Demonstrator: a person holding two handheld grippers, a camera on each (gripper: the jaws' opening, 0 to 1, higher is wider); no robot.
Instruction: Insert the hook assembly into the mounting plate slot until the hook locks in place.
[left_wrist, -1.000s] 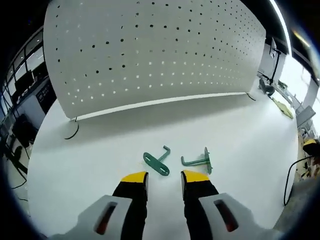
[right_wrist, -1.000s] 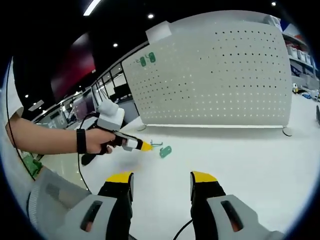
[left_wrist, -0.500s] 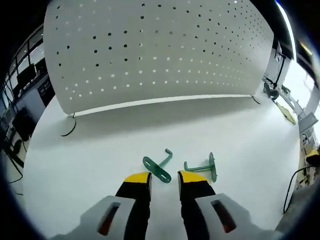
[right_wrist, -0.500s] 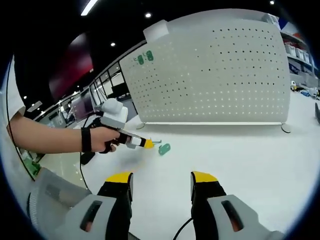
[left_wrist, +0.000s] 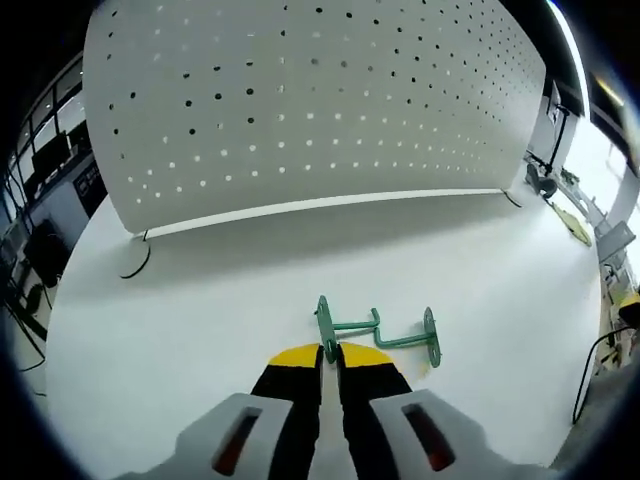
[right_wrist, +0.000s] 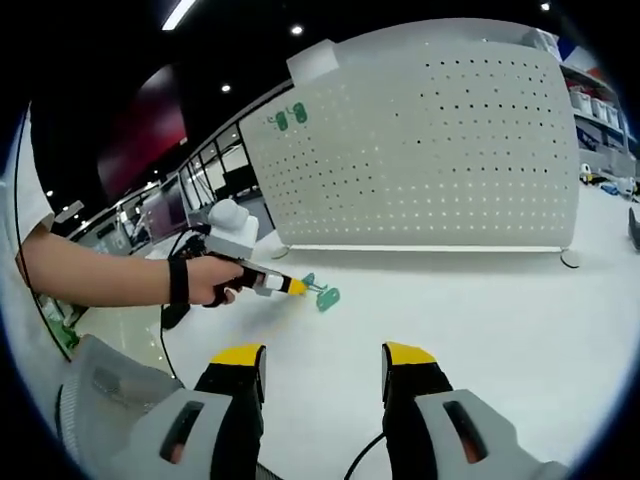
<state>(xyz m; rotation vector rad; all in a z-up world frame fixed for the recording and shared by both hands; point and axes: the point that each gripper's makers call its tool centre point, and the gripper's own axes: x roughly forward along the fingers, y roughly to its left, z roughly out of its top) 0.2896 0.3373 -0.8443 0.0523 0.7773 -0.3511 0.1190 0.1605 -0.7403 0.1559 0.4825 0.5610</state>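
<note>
Your left gripper has just closed on the near green hook, now upright; the second hook lies at three o'clock; your right gripper waits wide, pegboard ahead.

No text, label or number is legible on anything here.
</note>
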